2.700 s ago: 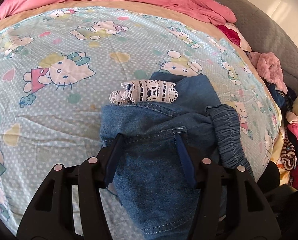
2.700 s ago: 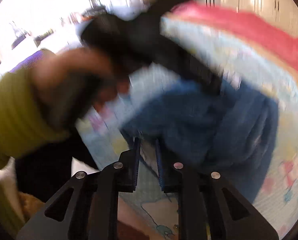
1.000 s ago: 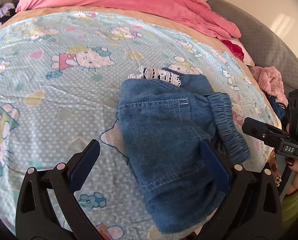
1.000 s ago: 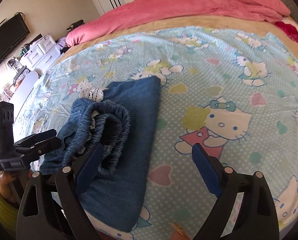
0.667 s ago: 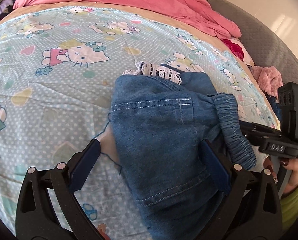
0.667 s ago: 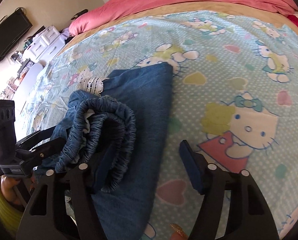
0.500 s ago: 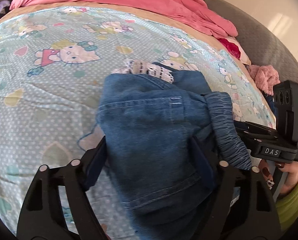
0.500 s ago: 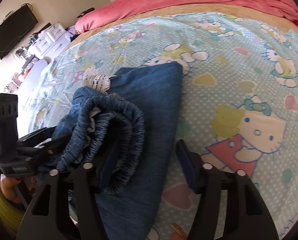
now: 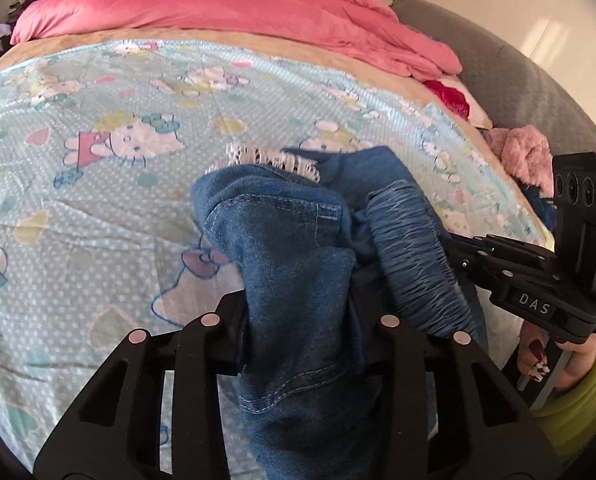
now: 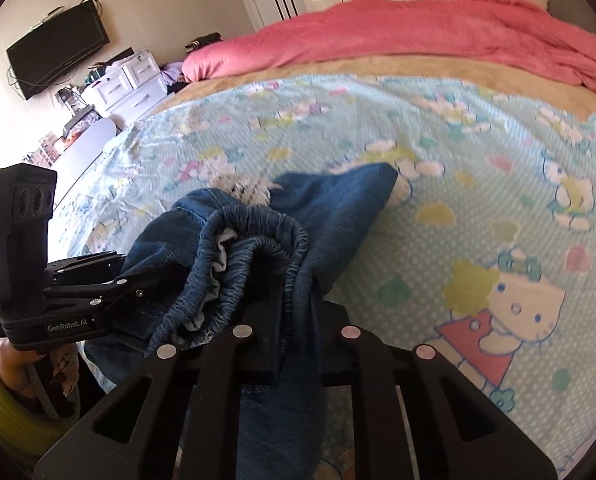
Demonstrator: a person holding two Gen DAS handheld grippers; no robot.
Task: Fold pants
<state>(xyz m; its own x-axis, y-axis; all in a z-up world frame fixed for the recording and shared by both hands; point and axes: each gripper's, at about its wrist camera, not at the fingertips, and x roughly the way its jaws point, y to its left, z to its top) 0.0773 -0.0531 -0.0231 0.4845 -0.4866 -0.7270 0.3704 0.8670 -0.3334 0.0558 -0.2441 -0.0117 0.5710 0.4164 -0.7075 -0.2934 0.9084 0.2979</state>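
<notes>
Both grippers are clamped on the denim: the left gripper (image 9: 298, 316) bites the near edge of the folded pants (image 9: 282, 240) through the pocket panel, and the right gripper (image 10: 298, 320) pinches the gathered elastic waistband (image 10: 254, 248) just beside it. The pants sit as a thick bundle at the near edge of the bed (image 9: 98, 208), partly raised off the cartoon-cat sheet (image 10: 477, 208), with a white lace trim (image 9: 274, 160) peeking out at the far side.

From where I stand, this looks like a late step, lifting or shifting the folded bundle. To do it well, the two grippers should travel together at one height and keep their spacing, or the layers will slide apart and the waistband will roll open. A slow, level carry suits best; denim is heavy and the far half hangs unsupported. Set it down flat before letting go.
</notes>
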